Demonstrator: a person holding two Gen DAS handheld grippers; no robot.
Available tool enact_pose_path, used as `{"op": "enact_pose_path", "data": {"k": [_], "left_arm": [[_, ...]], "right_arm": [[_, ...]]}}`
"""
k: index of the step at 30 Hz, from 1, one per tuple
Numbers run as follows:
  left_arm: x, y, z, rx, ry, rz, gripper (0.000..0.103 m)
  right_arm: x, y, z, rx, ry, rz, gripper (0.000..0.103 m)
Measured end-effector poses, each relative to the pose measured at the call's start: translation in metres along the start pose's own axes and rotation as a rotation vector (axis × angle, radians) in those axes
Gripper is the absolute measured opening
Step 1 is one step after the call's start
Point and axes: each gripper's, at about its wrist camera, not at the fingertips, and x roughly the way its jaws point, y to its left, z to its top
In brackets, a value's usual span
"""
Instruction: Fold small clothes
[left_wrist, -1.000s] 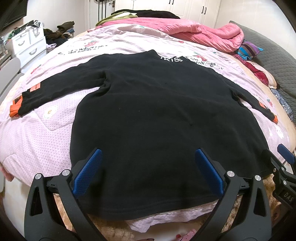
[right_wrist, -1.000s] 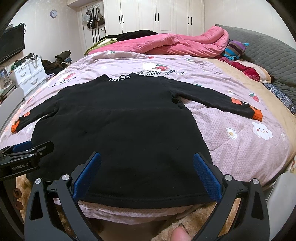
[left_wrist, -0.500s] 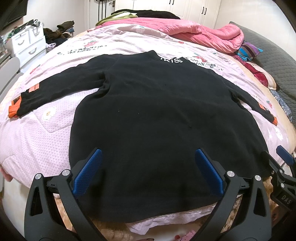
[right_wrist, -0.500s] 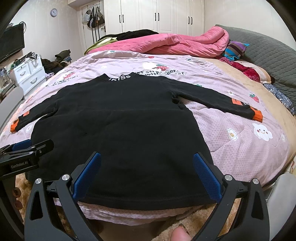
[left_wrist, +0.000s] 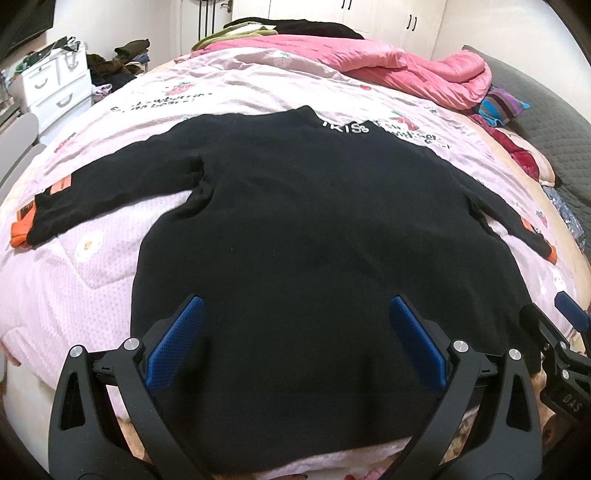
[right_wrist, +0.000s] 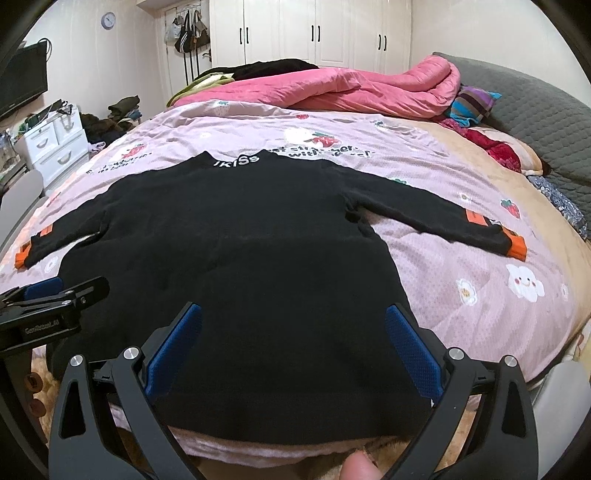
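While the black sweater (left_wrist: 303, 236) lies spread flat on the pink quilt (right_wrist: 461, 295) of the bed, back up, hem at the near edge and collar toward the far side, both tongs hover just over the hem with nothing in them. The left gripper (left_wrist: 295, 336) has its blue pads (left_wrist: 173, 347) wide apart above the hem's left half; the right gripper (right_wrist: 291, 343) stands just as open over the right half, and each one shows at the border of the other's view. Both sleeves run straight out toward the side edges, the left cuff (left_wrist: 22, 229) and the right cuff (right_wrist: 515, 245) ending in orange bands.

My guess is the first fold has not begun. It would go best if each tong bit both layers at a hem corner, not the top layer alone, and if the two lifted evenly so the cloth doesn't skew. Tucking the sleeves across the body first would keep the packet narrow.

The knit looks thick, soft and matte, almost fleecy, so it should hold a crease loosely. White lettering marks the collar (right_wrist: 232, 161). The quilt is dimpled and printed with strawberries; a puffy pink duvet (right_wrist: 351, 88) is heaped at the far edge.
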Motion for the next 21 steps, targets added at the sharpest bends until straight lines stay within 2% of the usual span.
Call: {"op": "enact_pose_path", "data": {"k": [21], "left_arm": [[0.029, -0.005, 0.071, -0.013, -0.021, 0.018, 0.094]], "right_arm": [[0.039, 0.007, 0.066, -0.047, -0.036, -0.064, 0.099]]}}
